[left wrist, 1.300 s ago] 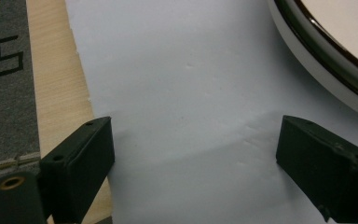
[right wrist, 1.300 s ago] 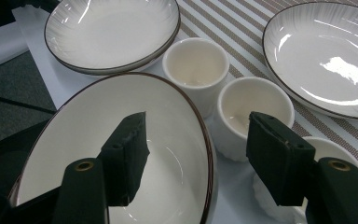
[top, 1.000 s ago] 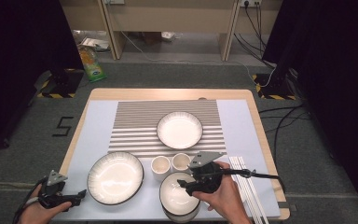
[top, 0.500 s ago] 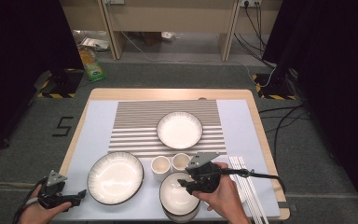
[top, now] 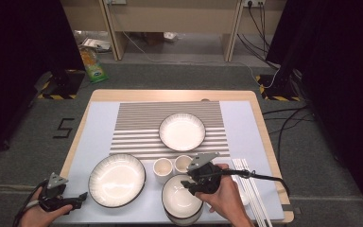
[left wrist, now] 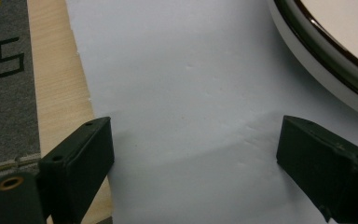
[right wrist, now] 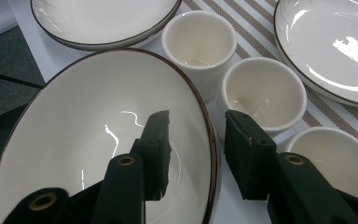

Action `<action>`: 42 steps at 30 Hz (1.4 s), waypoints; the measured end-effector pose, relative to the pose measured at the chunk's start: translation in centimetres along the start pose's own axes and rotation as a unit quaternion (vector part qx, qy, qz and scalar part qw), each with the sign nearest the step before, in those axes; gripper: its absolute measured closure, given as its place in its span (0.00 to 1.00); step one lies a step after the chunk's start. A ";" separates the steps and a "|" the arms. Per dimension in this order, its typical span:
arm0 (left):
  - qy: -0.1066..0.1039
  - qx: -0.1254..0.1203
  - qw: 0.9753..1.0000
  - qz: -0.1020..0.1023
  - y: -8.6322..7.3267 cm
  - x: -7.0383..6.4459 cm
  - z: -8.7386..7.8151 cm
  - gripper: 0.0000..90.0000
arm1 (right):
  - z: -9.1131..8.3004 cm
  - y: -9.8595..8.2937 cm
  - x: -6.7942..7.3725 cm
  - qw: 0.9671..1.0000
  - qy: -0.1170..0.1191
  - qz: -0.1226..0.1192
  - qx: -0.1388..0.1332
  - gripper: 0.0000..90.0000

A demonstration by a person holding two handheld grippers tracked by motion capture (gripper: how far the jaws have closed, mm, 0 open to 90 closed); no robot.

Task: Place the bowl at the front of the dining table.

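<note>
My right gripper straddles the rim of the bowl at the near desk edge, half open, not yet clamped; lifting remains; my left gripper rests wide open, empty.

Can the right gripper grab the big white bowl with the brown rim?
Probably yes. The right gripper already has one jaw inside and one outside the big white brown-rimmed bowl, with nothing between them.

Even overhead light — dark surrounds, white glare on the near bowl, soft focus throughout.
</note>
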State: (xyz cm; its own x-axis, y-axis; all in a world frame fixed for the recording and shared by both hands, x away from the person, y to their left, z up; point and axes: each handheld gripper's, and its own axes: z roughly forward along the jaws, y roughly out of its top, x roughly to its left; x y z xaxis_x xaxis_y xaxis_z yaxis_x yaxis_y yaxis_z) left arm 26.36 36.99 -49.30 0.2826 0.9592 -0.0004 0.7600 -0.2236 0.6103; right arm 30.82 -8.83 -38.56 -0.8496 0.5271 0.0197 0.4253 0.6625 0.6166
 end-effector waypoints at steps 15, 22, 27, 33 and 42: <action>0.001 -0.001 1.000 0.002 0.0 0.0 0.0 0.11 | 0.6 0.3 -0.1 1.000 0.005 -0.004 0.019 0.79; 0.000 -0.001 1.000 0.001 0.0 0.0 0.0 0.11 | 0.6 0.2 -0.3 0.999 -0.007 -0.027 0.019 0.88; 0.000 -0.001 1.000 0.001 0.0 0.0 0.0 0.11 | 0.4 0.1 -0.2 0.999 -0.007 -0.036 0.014 0.90; 0.000 -0.001 1.000 0.001 0.0 0.0 0.0 0.11 | 0.0 -0.1 -0.1 0.999 -0.013 -0.045 0.004 0.91; -0.001 -0.002 1.000 0.001 0.0 0.0 0.0 0.11 | -0.2 -0.1 0.0 0.999 -0.009 -0.044 -0.011 0.91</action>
State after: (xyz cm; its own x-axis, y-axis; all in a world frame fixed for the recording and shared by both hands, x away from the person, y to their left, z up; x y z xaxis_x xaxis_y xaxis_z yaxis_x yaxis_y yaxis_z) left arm 26.34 37.02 -49.33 0.2852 0.9585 -0.0013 0.7571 -0.2244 0.6135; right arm 30.71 -9.03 -38.49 -0.8777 0.4766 -0.0496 0.3417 0.6951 0.6325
